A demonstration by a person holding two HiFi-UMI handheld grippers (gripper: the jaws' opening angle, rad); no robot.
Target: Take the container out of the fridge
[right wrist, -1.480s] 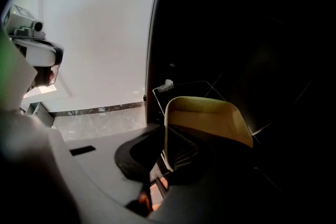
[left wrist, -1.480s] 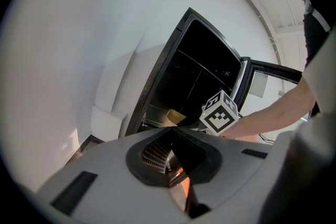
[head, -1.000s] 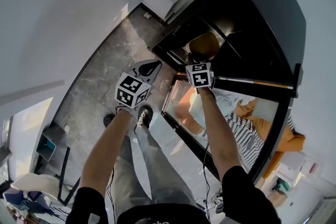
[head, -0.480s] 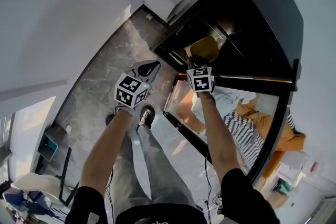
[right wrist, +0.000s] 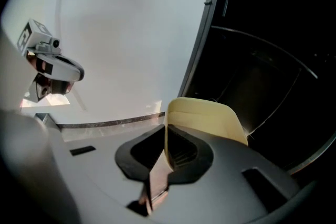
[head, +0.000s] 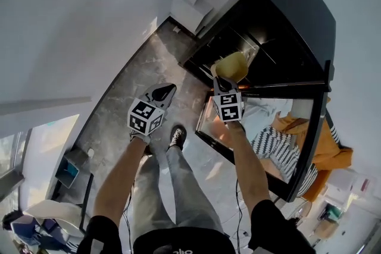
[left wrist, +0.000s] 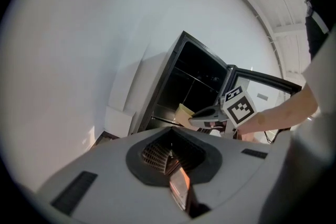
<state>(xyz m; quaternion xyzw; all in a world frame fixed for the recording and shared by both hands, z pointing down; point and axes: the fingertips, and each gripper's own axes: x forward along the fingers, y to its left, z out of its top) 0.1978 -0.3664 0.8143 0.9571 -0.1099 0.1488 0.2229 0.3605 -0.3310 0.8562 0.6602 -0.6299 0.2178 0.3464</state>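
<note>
The container (head: 232, 66) is a pale yellow tub, and my right gripper (head: 225, 84) is shut on its rim, holding it just in front of the dark fridge opening (head: 269, 38). In the right gripper view the container (right wrist: 207, 119) stands between the jaws with its wall pinched, and the black fridge interior (right wrist: 268, 60) lies behind it. My left gripper (head: 162, 92) hangs to the left over the floor, apart from the fridge. In the left gripper view its jaws are shut with nothing between them, and the container (left wrist: 184, 113) shows ahead in the right gripper (left wrist: 207, 115).
The fridge door (head: 280, 146) stands swung open to the right, its glass mirroring a person. A white wall (head: 89, 27) runs along the left and grey stone floor (head: 131, 80) lies below. The person's legs and shoes (head: 175, 137) are under the grippers.
The right gripper has drawn the yellow container back out of the dark fridge into the light. The left gripper has barely moved. The head view has shifted a little.
</note>
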